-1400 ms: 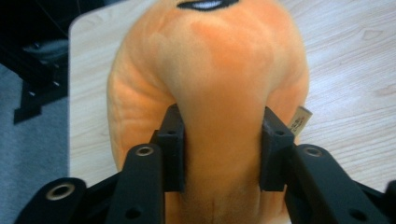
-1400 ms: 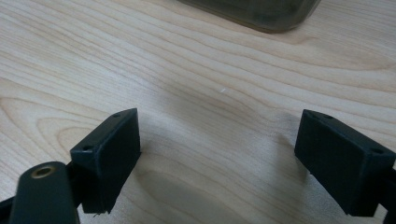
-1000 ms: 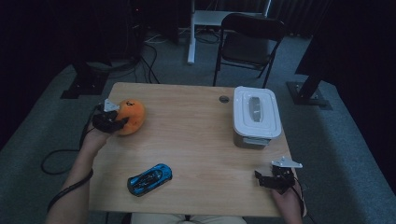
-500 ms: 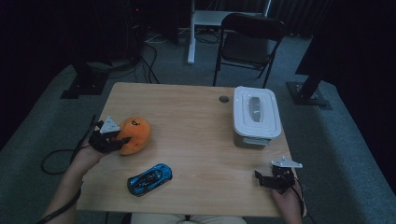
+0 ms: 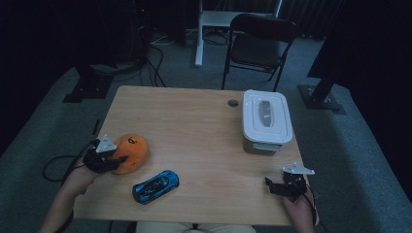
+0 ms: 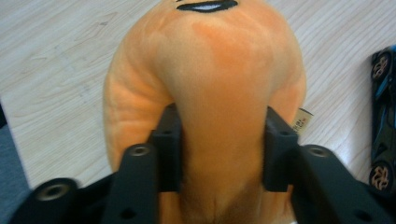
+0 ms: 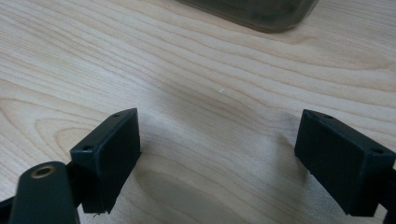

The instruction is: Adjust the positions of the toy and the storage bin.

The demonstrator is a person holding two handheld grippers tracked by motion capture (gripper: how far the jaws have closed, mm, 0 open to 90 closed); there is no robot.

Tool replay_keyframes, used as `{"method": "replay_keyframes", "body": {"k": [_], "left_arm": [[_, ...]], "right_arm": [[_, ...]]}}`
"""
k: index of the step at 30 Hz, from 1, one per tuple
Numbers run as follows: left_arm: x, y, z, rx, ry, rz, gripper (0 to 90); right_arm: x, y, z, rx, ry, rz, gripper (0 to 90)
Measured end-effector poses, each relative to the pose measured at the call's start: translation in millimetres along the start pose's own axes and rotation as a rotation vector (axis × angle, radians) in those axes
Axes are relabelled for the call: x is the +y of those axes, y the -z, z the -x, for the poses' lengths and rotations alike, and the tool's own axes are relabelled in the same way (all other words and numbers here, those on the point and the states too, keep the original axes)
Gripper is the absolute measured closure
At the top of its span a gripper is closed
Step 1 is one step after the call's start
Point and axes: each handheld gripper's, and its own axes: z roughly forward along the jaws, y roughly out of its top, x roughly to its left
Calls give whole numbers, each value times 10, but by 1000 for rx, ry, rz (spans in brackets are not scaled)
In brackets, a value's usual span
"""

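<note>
Left gripper (image 5: 112, 160) is clamped on the orange plush toy (image 5: 130, 153) near the table's (image 5: 194, 121) left edge; its jaws have just been easing open slightly, pads still pressed into a pinched fold of the plush between them. The toy is round, soft, fuzzy orange, with a black printed mark on top and a small sewn tag on the side past the right-hand pad. It bulges out ahead of and to both sides of the fingers. Blue toy car (image 5: 155, 186) lies just beyond the toy's right side. White lidded container (image 5: 266, 120) sits ahead of the right gripper (image 5: 278, 186), whose jaws stand wide apart over bare wood, holding nothing.
</note>
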Motion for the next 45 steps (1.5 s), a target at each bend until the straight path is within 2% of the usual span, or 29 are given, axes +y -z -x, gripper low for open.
{"method": "replay_keyframes", "body": {"k": [1,3,4,6,8,9,11,12,13,14,18,20,23,25,28,29,34,39,45], "left_arm": [[2,-2,-9,-16,20,-1,515],[4,11,-18,-13,39,14,381],[3,22,-32,-30,45,12,345],[8,40,-42,-39,59,13,191],[18,70,-37,-21,73,25,158],[26,83,-32,-10,79,29,99],[51,113,-16,19,78,39,88],[65,121,-16,3,83,36,27],[87,137,-8,-2,96,41,4],[102,146,3,6,101,48,4],[203,186,63,-5,125,108,4],[259,182,95,-29,138,133,4],[350,110,132,-76,169,121,4],[415,49,171,-55,152,121,4],[508,-23,209,-65,148,130,4],[557,-64,233,-61,131,125,4],[773,-268,334,-65,105,121,5],[954,-509,465,-96,70,103,5],[1146,-780,637,-119,49,96,5]], "right_arm": [[0,0,0,0,0,0,137],[1,0,0,1,0,-1,135],[1,-1,0,2,2,-2,130],[3,-2,-1,4,3,-5,125],[3,-2,-1,4,3,-6,125],[3,-2,-1,5,3,-6,124],[5,-4,1,5,3,-5,121],[7,-6,4,6,3,-6,120],[8,-7,5,6,2,-6,120],[9,-8,7,5,2,-6,120],[5,-1,13,0,-18,-1,120],[-3,14,32,3,-22,-3,119],[-2,32,92,-2,-34,-13,119],[11,50,145,-13,-47,-9,120],[51,87,191,-43,-43,10,119],[63,95,206,-48,-43,16,120],[153,123,313,-76,-47,29,120],[213,86,439,-116,-48,15,123],[235,19,542,-122,-76,20,123]]}}
